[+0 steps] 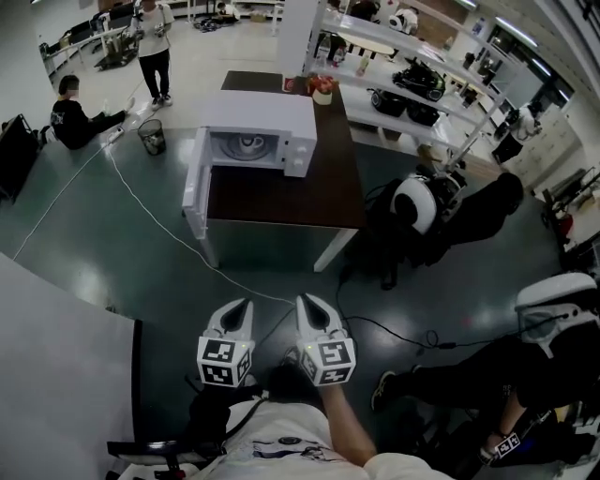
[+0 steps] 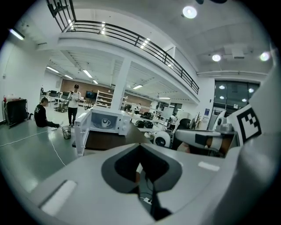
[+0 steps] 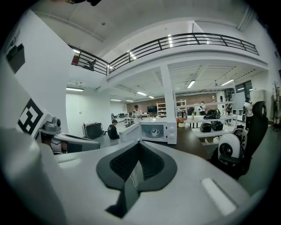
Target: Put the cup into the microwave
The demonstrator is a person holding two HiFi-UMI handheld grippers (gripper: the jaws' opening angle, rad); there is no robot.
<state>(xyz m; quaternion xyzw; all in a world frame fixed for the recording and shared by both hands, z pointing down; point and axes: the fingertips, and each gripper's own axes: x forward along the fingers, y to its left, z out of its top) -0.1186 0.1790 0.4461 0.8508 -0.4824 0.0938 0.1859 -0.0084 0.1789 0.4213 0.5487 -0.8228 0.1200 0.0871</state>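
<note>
Cup [image 1: 250, 142] sits inside the microwave [image 1: 298, 120], door [image 1: 195, 184] swung open, on the table [image 1: 281, 199], well ahead of left gripper [image 1: 246, 306] and right gripper [image 1: 306, 301], both closed, empty.

A glossy grey-green floor [image 1: 94, 244] spreads through a large open hall. A dark brown table [image 1: 281, 197] on white legs stands mid-floor, with white shelving [image 1: 375, 42] just behind it and a black office chair [image 1: 487, 202] to its right. A white cable [image 1: 159, 214] trails across the floor near a wire waste bin [image 1: 151, 136]. Overhead, a balcony railing [image 2: 131, 37] lines an upper level above a white column [image 2: 119, 83], and round ceiling lights [image 2: 189, 12] glow.
</note>
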